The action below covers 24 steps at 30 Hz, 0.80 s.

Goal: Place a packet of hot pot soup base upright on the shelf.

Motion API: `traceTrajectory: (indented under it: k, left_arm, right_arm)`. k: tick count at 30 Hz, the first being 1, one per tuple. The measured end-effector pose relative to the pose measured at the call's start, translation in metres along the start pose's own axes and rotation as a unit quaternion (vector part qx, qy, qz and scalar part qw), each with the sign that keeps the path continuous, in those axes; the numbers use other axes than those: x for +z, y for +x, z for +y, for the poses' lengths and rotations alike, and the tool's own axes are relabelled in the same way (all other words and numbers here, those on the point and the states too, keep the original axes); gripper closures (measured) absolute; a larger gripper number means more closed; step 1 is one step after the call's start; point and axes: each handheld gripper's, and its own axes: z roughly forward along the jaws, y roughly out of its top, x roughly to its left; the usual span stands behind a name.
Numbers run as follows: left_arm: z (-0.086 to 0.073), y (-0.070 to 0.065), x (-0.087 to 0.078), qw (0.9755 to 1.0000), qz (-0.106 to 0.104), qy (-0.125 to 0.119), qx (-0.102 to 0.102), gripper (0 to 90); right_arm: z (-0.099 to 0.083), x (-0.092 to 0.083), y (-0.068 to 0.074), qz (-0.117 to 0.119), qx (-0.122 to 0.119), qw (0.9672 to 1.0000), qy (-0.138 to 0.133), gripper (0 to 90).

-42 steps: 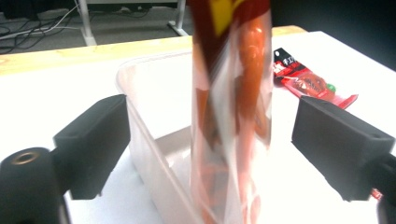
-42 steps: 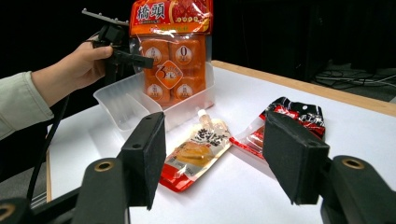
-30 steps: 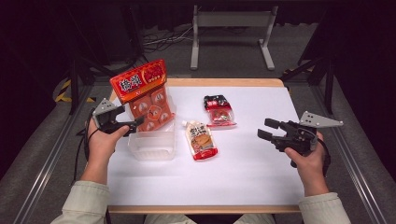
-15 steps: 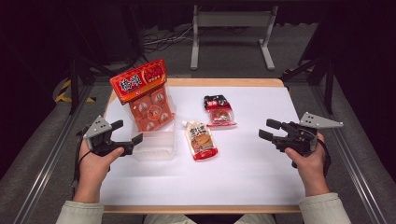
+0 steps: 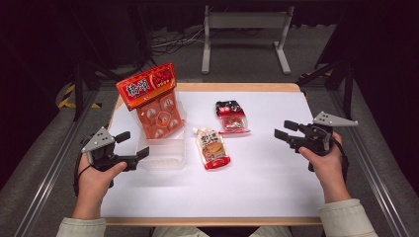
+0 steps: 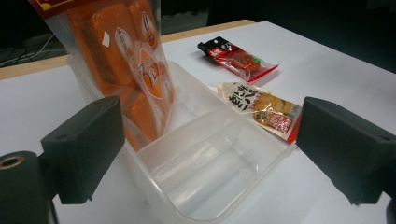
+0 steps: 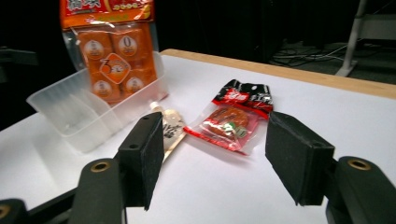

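Orange snack bag (image 5: pixel 154 101) stands upright in the far end of a clear plastic container (image 5: pixel 165 155) at the left part of the white table (image 5: pixel 257 182), and it leans a little against the container's far wall; in the left gripper view the bag (image 6: pixel 123 70) shows several orange packs inside, and the container (image 6: pixel 210 163) has a divider across it, with the near compartment empty. Just beside the container's right side lies a beige pouch with a red bottom edge (image 5: pixel 211 148), flat on the table. A little farther and more to the right lies a red and black packet (image 5: pixel 231 117), also flat, apart from the pouch. The left gripper (image 5: pixel 131 148) is held in the person's left hand (image 5: pixel 94 173) just beside the near left corner of the container; its jaws stand wide apart and hold nothing. The right gripper (image 5: pixel 282 131) is in the right hand (image 5: pixel 323 160) at the right side of the table, well apart from the packets, and its jaws are also spread with nothing between them.
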Motion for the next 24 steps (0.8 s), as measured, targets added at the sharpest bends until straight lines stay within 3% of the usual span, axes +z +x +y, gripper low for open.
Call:
traceTrajectory:
  k: [3, 5, 7, 11, 14, 19, 22, 24]
  left_arm:
    - [-0.001, -0.002, -0.002, 1.0000, -0.004, 0.000, -0.004, 8.8]
    - [-0.002, -0.004, -0.002, 1.0000, -0.007, 0.001, -0.005, 8.8]
    - [-0.003, -0.005, -0.001, 0.9999, -0.009, 0.003, -0.004, 8.8]
    - [-0.007, -0.008, 0.000, 0.9999, 0.009, 0.000, 0.010, 9.3]
    - [-0.010, -0.008, 0.000, 1.0000, 0.001, 0.001, 0.004, 9.3]
    - [-0.014, -0.007, -0.002, 1.0000, 0.006, 0.001, -0.003, 9.8]
    - [-0.017, -0.006, -0.002, 0.9999, 0.010, 0.007, 0.001, 9.8]
    - [-0.020, -0.005, -0.005, 0.9997, 0.021, 0.004, 0.014, 9.7]
  right_arm:
    - [0.012, 0.012, -0.006, 0.000, -0.018, 0.9996, 0.023, 38.3]
    - [0.016, 0.021, -0.007, 0.007, -0.012, 0.9993, 0.034, 38.3]
    - [0.019, 0.031, -0.009, 0.012, -0.005, 0.9992, 0.039, 37.6]
    - [0.023, 0.047, -0.012, 0.010, -0.001, 0.9992, 0.040, 38.4]
    - [0.031, 0.064, -0.015, 0.014, -0.003, 0.9991, 0.039, 38.7]
    - [0.038, 0.093, -0.018, -0.001, -0.022, 0.9980, 0.059, 40.2]
    - [0.040, 0.100, -0.020, -0.005, -0.027, 0.9980, 0.057, 40.9]
    - [0.043, 0.109, -0.021, -0.013, -0.025, 0.9978, 0.060, 42.0]
